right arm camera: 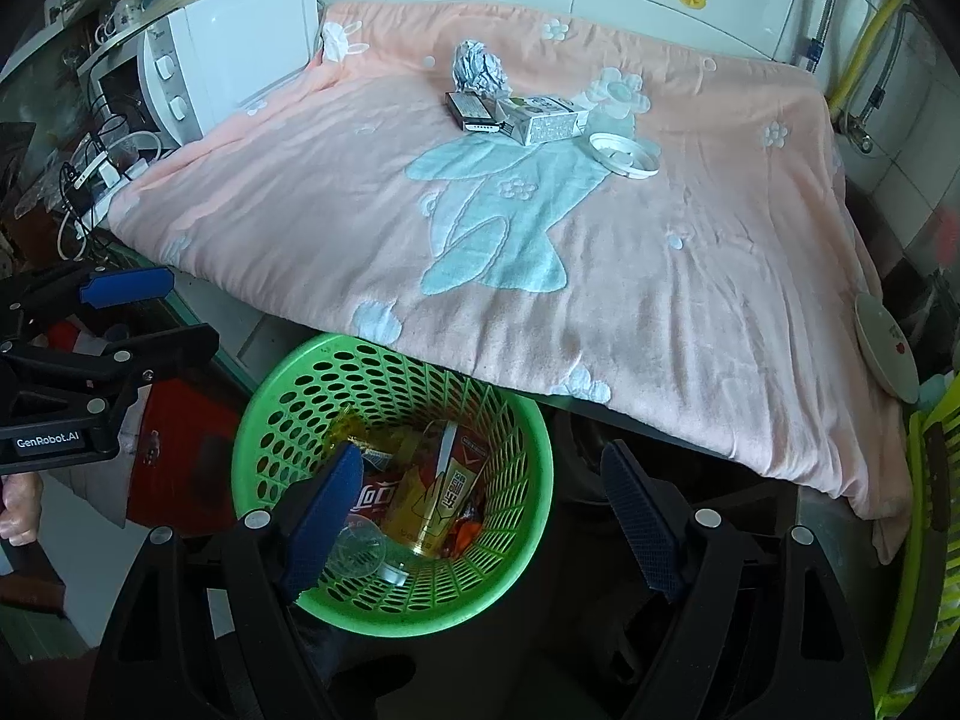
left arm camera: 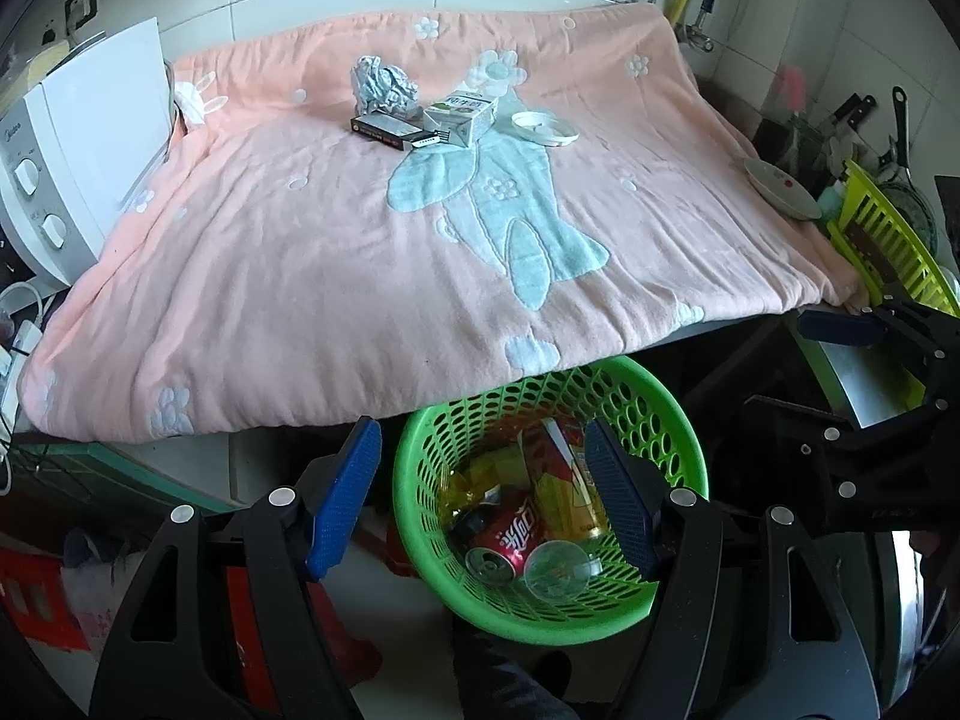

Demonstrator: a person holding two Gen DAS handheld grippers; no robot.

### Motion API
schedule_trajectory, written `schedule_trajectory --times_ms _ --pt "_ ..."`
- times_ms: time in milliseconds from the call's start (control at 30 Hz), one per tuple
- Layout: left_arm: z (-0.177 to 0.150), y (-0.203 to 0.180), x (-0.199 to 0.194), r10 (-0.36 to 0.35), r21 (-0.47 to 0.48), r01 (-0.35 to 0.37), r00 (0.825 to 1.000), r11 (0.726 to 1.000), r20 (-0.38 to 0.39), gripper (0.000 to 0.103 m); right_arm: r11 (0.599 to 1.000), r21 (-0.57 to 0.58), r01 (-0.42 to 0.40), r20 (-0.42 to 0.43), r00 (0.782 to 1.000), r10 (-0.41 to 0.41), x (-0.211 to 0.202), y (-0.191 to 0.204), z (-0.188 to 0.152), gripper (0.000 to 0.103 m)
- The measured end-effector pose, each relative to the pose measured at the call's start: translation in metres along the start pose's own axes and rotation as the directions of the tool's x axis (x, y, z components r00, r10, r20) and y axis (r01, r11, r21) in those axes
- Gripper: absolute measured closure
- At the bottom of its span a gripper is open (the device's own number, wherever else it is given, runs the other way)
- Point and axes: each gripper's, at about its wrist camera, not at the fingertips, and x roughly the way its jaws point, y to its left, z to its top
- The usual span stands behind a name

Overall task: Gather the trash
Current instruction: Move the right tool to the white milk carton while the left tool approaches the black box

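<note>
On the pink blanket [left arm camera: 300, 276] at the far side lie a crumpled foil ball [left arm camera: 384, 84], a dark flat box [left arm camera: 384, 131], a small carton [left arm camera: 462, 117] and a white lid [left arm camera: 545, 127]. The right wrist view shows the same foil ball [right arm camera: 477, 69], box [right arm camera: 471, 111], carton [right arm camera: 546, 120] and lid [right arm camera: 624, 156]. Below the blanket's near edge stands a green basket [left arm camera: 402, 480] [right arm camera: 543, 480] holding a red can [left arm camera: 510, 540], yellow wrappers and a clear cup [left arm camera: 561, 570]. My left gripper [left arm camera: 483, 495] [right arm camera: 150, 318] hovers open above the basket, empty. My right gripper [right arm camera: 483, 519] [left arm camera: 816, 366] is also open and empty, beside it.
A white microwave [left arm camera: 54, 180] [right arm camera: 228, 60] stands left of the blanket, with cables and a power strip [right arm camera: 90, 180] in front. A white plate [left arm camera: 780, 186] [right arm camera: 885, 348] rests on the blanket's right edge beside a lime dish rack [left arm camera: 888, 240]. A tiled wall is behind.
</note>
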Motion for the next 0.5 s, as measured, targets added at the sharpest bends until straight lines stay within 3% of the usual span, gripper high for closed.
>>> schedule_trajectory --times_ms 500 --pt "0.044 0.023 0.02 0.023 -0.01 -0.023 1.0 1.0 0.014 0.033 1.0 0.031 0.001 -0.011 1.0 0.0 0.033 -0.028 0.051 0.024"
